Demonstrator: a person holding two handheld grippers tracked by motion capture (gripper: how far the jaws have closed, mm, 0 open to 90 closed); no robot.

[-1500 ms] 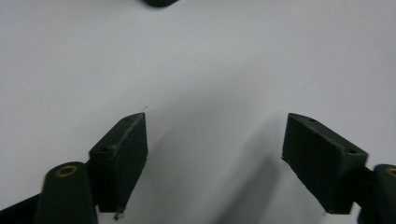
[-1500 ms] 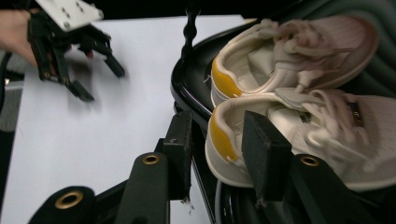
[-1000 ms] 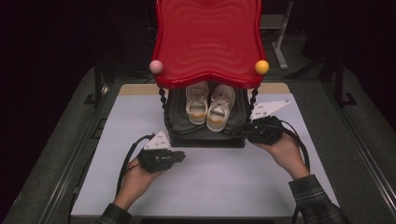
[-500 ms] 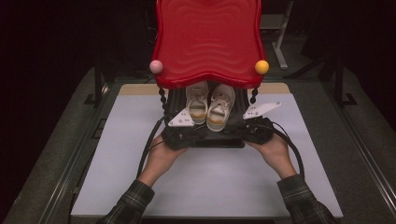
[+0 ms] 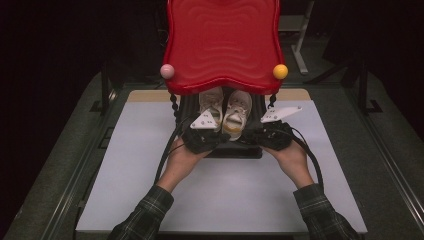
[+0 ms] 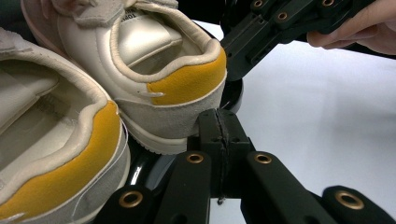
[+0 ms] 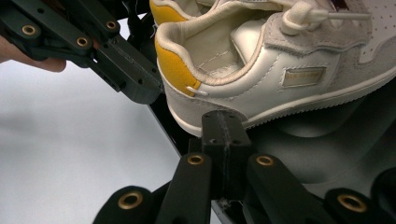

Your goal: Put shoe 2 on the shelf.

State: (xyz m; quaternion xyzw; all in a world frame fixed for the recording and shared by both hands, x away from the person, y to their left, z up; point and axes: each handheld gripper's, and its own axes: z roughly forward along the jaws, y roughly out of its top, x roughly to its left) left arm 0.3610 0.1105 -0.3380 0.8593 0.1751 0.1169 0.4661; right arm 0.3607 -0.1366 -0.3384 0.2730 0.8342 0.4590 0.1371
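Dark room, white tabletop (image 5: 220, 200), red shelf (image 5: 222, 45)

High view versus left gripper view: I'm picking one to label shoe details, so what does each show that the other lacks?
High view alone: the red tray overhead with its pink ball and yellow ball, the white mat, both plaid sleeves. Left gripper view alone: the yellow heel patches, heel stitching, and the left gripper with fingers pressed together, empty. Both: the two white shoes on the black stand and the right gripper.
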